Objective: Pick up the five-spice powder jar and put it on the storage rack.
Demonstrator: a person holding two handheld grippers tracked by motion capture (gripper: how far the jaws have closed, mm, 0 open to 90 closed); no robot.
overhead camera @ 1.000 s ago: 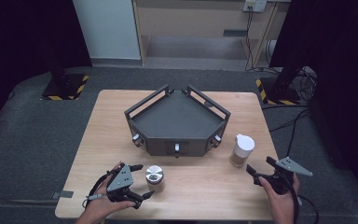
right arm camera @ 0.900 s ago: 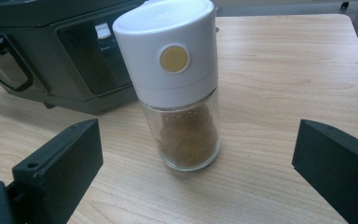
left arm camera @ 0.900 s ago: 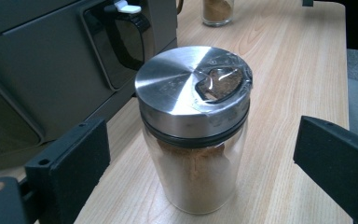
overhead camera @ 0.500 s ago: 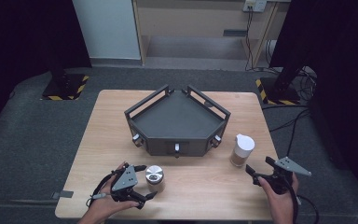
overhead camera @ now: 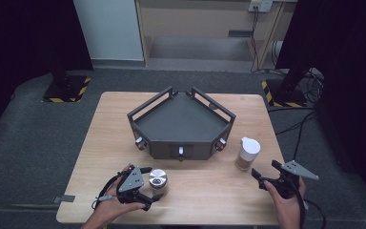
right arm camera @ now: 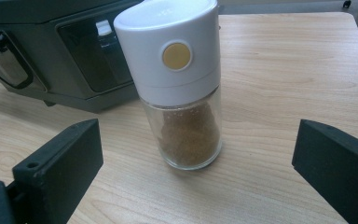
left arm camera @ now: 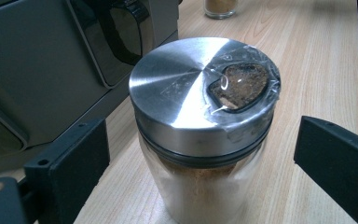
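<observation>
A glass jar with a steel lid (overhead camera: pixel 157 179) (left arm camera: pixel 204 121) holds brown powder and stands near the table's front left. My left gripper (overhead camera: pixel 151 183) (left arm camera: pixel 200 154) is open, its jaws on either side of the jar with gaps on both sides. A glass shaker with a white cap (overhead camera: pixel 247 152) (right arm camera: pixel 177 79), also holding brown powder, stands at the right front of the dark tray. My right gripper (overhead camera: pixel 265 176) (right arm camera: pixel 196 163) is open a little short of the shaker, pointing at it.
A dark grey angular tray (overhead camera: pixel 181 125) with raised rails and front knobs sits mid-table, just behind both containers. The wooden table (overhead camera: pixel 205 191) has bare room between the two grippers. Stands and cables lie on the floor beyond.
My left gripper has moved to the right, bringing its jaws around the steel-lidded jar. The right gripper has barely moved.
</observation>
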